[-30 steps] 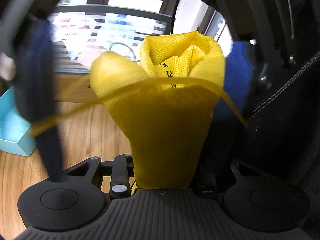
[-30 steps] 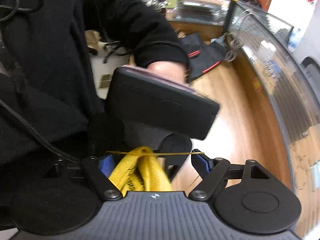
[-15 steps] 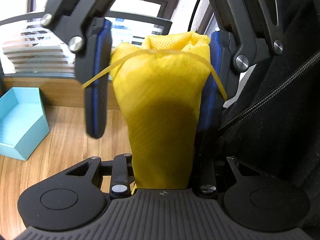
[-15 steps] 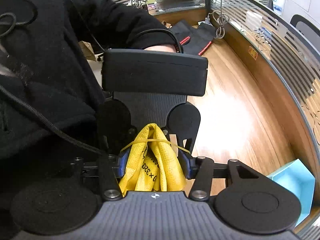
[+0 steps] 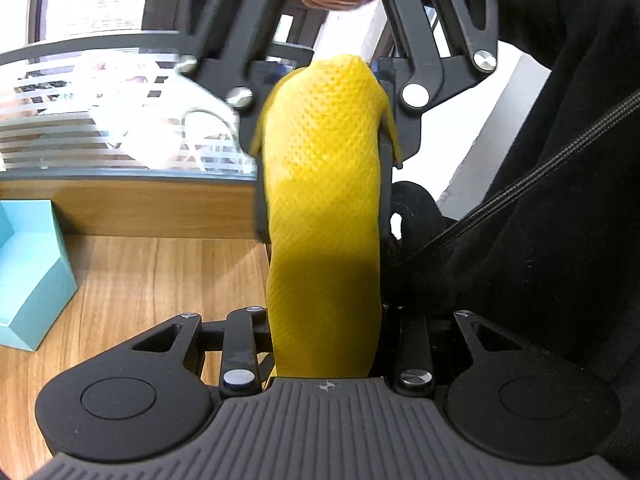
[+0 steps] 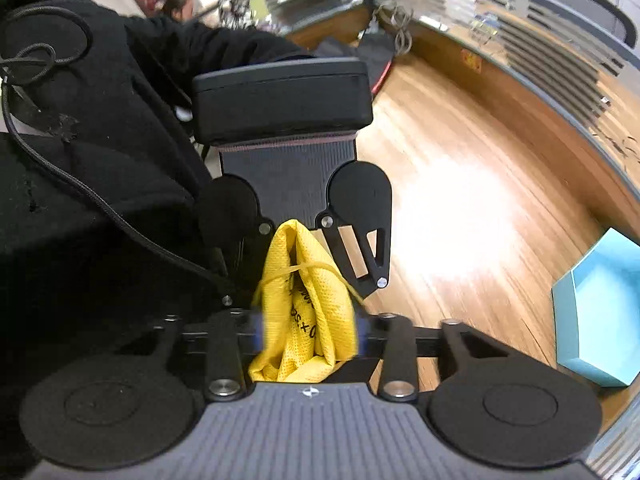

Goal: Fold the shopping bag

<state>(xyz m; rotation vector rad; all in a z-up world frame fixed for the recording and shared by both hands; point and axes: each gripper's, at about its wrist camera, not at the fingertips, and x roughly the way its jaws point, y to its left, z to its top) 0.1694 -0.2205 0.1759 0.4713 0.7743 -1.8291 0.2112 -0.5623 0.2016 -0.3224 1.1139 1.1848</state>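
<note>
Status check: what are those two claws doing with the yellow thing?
Left gripper and right gripper, just closed, both clamp the bunched yellow shopping bag. Nothing in the way.

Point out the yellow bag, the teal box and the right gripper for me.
yellow bag (image 5: pixel 324 208): left wrist view, middle of the bunched mesh fabric.
teal box (image 6: pixel 600 312): right wrist view, inner wall of the open box on the wooden table.
right gripper (image 6: pixel 308 334): right wrist view, midway between its fingertips, which pinch the bag.
</note>
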